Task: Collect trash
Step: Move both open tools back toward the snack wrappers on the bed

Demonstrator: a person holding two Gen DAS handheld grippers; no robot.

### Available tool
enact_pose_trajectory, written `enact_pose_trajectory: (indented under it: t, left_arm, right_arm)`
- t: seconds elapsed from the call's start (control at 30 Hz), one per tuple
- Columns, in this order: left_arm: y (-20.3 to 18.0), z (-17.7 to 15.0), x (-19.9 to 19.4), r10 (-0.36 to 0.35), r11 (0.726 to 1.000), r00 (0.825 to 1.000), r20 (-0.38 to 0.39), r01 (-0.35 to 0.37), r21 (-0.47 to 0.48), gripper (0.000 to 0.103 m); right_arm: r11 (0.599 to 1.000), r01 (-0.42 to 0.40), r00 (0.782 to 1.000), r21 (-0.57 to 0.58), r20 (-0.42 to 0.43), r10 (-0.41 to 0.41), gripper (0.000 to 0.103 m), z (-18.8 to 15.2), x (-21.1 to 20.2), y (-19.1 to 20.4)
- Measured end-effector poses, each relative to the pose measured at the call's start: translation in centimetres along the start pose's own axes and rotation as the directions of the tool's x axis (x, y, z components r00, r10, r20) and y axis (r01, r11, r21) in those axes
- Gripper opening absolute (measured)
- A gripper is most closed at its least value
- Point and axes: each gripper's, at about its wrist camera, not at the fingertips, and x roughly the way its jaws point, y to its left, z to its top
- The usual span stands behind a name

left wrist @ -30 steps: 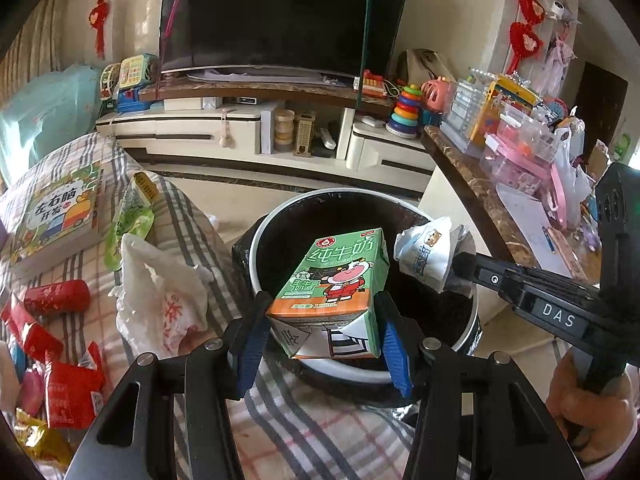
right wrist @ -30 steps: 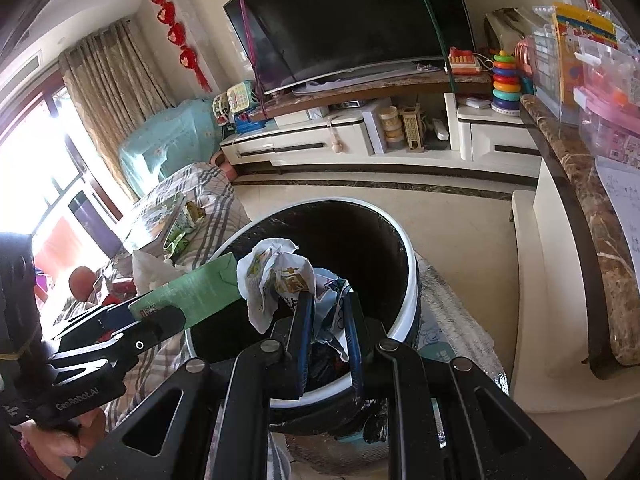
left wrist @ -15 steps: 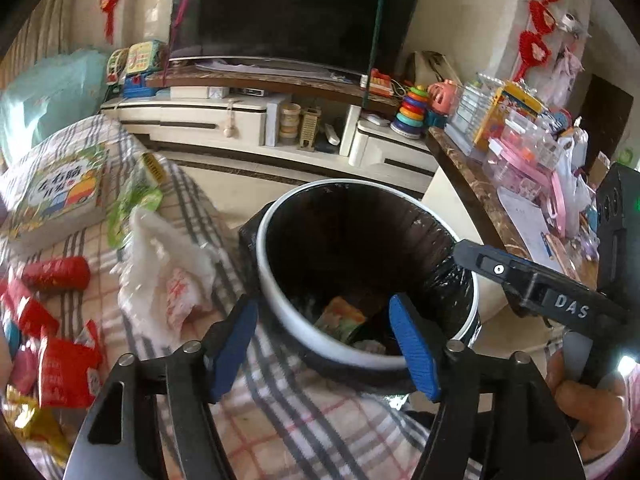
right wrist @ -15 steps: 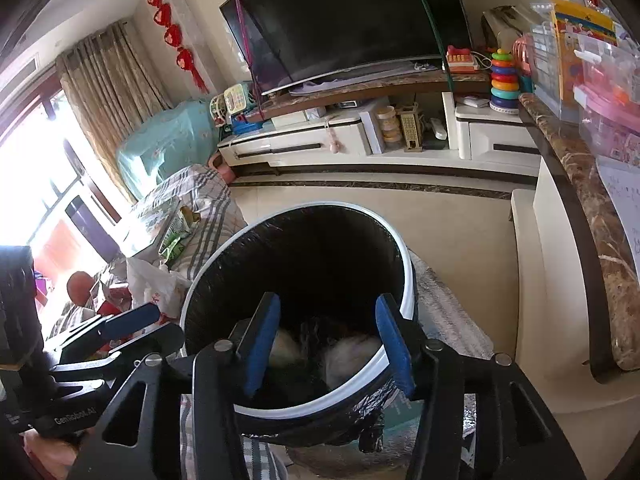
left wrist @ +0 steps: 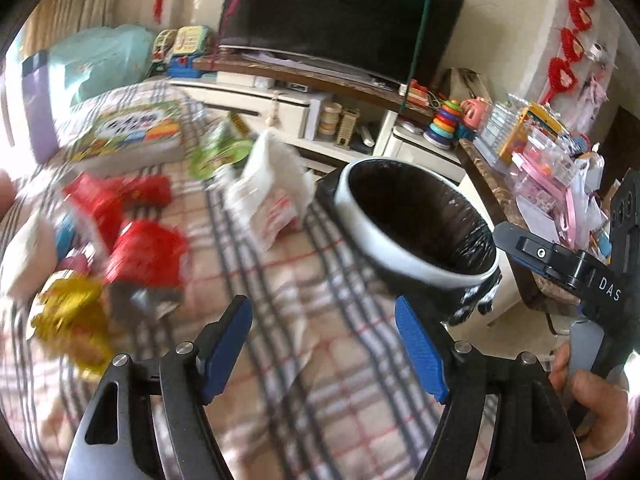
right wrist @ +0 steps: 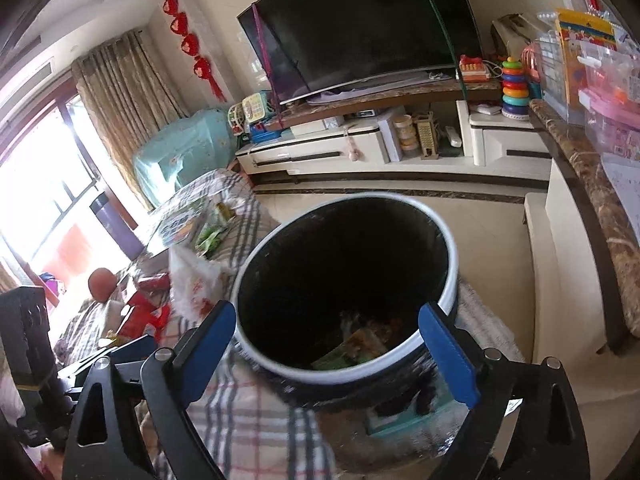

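A round bin with a white rim and black liner stands beside the plaid-covered table; a green milk carton lies inside it. My right gripper is open and empty over the bin's near rim. My left gripper is open and empty above the plaid cloth, left of the bin. On the cloth lie a crumpled white plastic bag, red snack wrappers, a yellow wrapper and a green wrapper, all blurred.
A picture book lies at the table's far end. A TV stand with a large TV runs along the back wall. A marble-topped counter with toy boxes is at right. Tiled floor lies between.
Both grippers opened and dropped their loads, the milk carton and the crumpled wrapper, into the bin. My left gripper then swung left over the table; my right gripper stayed at the bin and opened wider.
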Motion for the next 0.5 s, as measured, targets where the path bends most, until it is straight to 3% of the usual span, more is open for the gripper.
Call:
enact_pose_trajectory:
  t: [0.5]
  left_arm:
    - [5.6,-4.1,-6.8,0.073,0.991,0.997,0.029,-0.069,-0.111,0.073]
  right_arm:
    - [0.994,-0.090,0.994,-0.062,-0.066,0.086,0.095,-4.0,0.6,6.2]
